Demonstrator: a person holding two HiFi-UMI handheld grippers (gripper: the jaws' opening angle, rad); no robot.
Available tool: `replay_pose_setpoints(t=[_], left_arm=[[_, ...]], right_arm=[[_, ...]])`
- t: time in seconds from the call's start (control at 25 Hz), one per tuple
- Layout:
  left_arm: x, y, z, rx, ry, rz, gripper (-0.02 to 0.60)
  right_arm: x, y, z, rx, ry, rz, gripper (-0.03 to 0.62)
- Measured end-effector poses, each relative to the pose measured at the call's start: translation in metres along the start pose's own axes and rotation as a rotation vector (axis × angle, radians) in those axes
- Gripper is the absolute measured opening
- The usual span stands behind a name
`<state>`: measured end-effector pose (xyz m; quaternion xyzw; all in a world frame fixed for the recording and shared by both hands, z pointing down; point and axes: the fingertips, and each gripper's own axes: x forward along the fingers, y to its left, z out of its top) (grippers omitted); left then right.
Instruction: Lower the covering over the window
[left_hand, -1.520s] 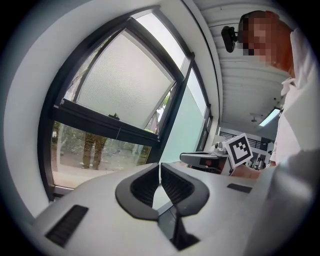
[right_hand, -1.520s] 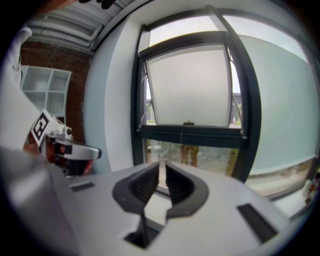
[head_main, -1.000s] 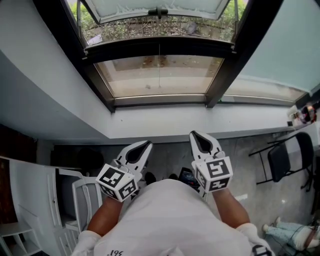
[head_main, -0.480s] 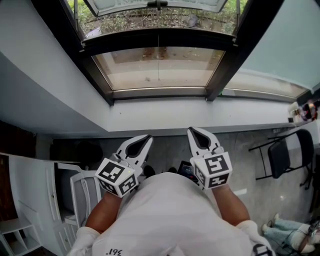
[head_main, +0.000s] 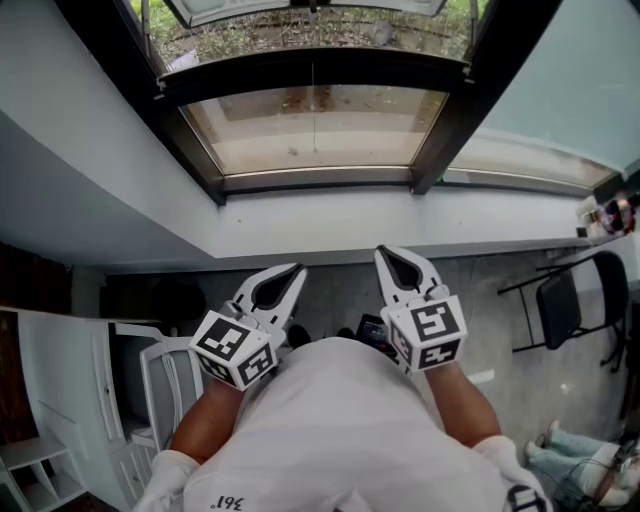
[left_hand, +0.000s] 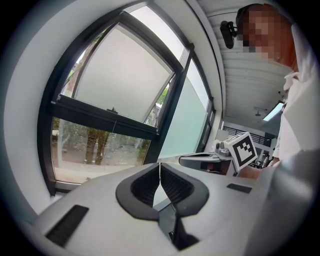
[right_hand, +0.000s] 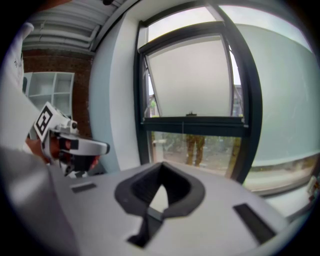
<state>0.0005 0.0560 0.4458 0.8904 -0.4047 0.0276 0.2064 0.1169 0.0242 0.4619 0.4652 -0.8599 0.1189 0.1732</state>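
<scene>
Head view: the person stands before the window (head_main: 315, 130), both grippers held level at chest height above the white shirt (head_main: 340, 430).

Left gripper (head_main: 297, 268): in its own view (left_hand: 159, 164) the dark ribbed fingers (left_hand: 142, 186) are closed, their tips meeting in a thin seam. Nothing lies between them and they touch nothing; only the pale sill shows through the small opening behind the tips.

Right gripper (head_main: 385, 252): in its own view (right_hand: 161, 164) the fingers (right_hand: 180, 189) are likewise closed tip to tip and empty. Each gripper appears at the edge of the other's view, the right one (left_hand: 200, 161) and the left one (right_hand: 102, 146), side by side and apart.

Covering (right_hand: 190, 80): a pale sheet fills the upper pane inside the dark frame (right_hand: 247, 100), its lower edge at the crossbar (right_hand: 192, 122). The lower pane (right_hand: 200, 147) is clear, with greenery behind it. A thin cord (head_main: 313, 110) hangs in front of that lower pane. Both grippers point toward the window and stand well apart from covering, cord and sill (head_main: 400, 225).

Surroundings: a frosted pane (right_hand: 285, 100) lies to the right of the frame; a black chair (head_main: 570, 310) and a white chair (head_main: 150, 390) stand on the floor below.
</scene>
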Motion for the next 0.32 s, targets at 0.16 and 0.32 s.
replay_pose_setpoints(t=[0.16,0.32], left_arm=[[0.0012,-0.0013,-0.0034,-0.008,0.007,-0.004,0.028],[0.0030,-0.0026,-0.0047,-0.011,0.013,-0.007,0.028]], right_arm=[[0.0004,-0.0004,-0.0004,0.001,0.002,-0.002,0.021],[0.0000,-0.0011,-0.0005,0.001,0.002,-0.003,0.021]])
